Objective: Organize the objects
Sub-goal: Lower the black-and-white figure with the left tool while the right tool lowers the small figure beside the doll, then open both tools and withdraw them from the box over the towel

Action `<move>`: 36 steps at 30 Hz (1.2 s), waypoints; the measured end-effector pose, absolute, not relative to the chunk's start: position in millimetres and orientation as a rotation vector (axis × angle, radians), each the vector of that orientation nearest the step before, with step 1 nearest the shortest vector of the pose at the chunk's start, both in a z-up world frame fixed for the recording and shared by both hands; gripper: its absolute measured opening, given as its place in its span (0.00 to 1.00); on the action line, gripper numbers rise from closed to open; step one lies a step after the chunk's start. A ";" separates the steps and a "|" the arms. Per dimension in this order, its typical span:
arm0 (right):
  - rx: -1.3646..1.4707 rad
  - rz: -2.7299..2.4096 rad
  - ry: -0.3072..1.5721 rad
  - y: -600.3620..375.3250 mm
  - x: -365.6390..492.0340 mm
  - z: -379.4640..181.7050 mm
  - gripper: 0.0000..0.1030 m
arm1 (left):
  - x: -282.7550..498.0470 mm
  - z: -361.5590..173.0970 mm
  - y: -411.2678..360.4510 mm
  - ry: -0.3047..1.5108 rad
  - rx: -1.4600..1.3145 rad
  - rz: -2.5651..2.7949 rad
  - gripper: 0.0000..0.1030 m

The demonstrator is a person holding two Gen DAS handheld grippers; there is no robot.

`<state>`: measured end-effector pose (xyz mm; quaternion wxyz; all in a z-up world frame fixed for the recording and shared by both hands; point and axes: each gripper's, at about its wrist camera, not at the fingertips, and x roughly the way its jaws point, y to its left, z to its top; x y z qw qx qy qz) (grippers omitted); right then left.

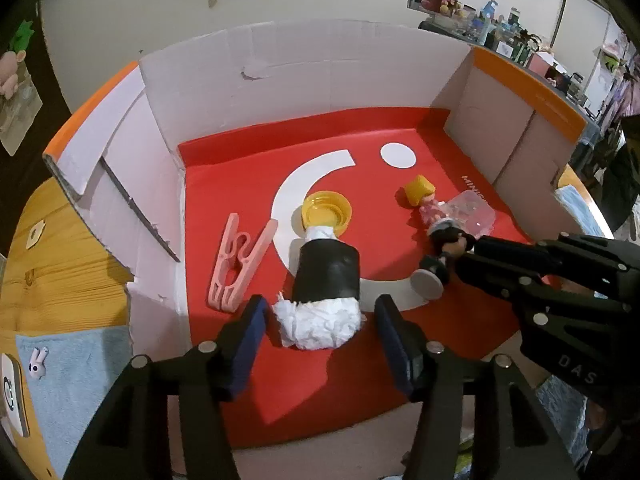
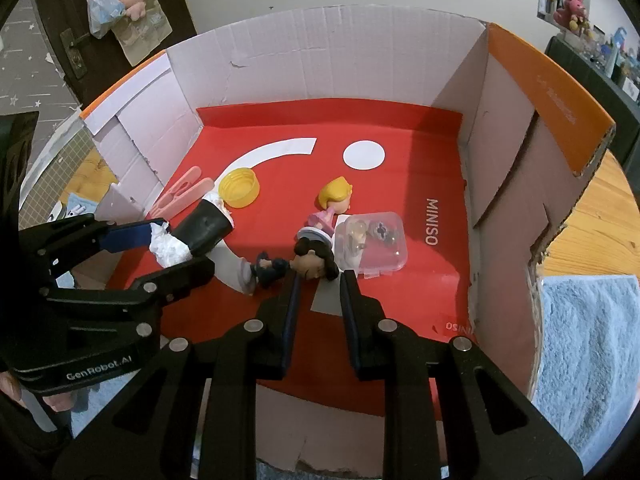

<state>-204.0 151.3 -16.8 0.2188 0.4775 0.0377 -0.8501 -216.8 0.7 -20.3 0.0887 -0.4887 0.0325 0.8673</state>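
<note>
We've got both grippers inside the cardboard box (image 1: 280,60), over its red liner (image 1: 224,184).

Left gripper (image 1: 320,320): jaws spread wide, nothing clamped. The white crumpled end of the black tube (image 1: 326,270) lies between the blue pads (image 1: 250,320), with daylight on both sides in the left wrist view. In the right wrist view the upper pad looks close to or touching the white wad; we can't tell if there is contact. The tube lies on its side, its far white end up against the yellow cap (image 1: 327,212), which sits open side up. A pink clothes peg (image 1: 236,264) lies just left of the tube, apart from it.

Right gripper (image 2: 318,280): jaws partly open, nothing clamped. Fingertips sit just short of the dark-haired figurine (image 2: 296,266), which lies on its side with its grey round base (image 1: 428,284) toward the tube. From the left wrist view the fingertip appears to touch the figurine's head; the right wrist view shows the head just ahead of the gap, not between the pads.

Blonde figurine in pink (image 2: 330,206) lies on the liner beyond the dark-haired one, its base near that figure's head. The clear plastic case (image 2: 372,242) with small items inside sits just right of both, touching or nearly touching them, next to the MINISO print (image 2: 431,222).

Outside the box: wooden table (image 1: 60,248), light blue towel (image 2: 588,356) on the right side, another blue cloth (image 1: 80,368) on the left side with a small white bunny trinket (image 1: 37,362) on it.
</note>
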 end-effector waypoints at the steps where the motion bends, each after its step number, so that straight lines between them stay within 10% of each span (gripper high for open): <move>1: 1.321 -2.351 0.100 151.5 -204.1 -16.9 0.19 | -216.9 -20.4 1.6 0.099 -1.451 2.581 0.59; 23: 1.280 -2.369 0.092 157.7 -185.4 -7.0 0.23 | -192.2 -6.1 -2.6 0.095 -1.385 2.659 0.73; 27: 1.258 -2.364 0.096 156.5 -179.3 -2.9 0.49 | -184.8 -2.8 -5.1 0.084 -1.375 2.671 0.73; 36: 1.227 -2.380 0.096 155.0 -168.5 3.7 0.51 | -172.6 2.3 -12.3 0.061 -1.358 2.696 0.74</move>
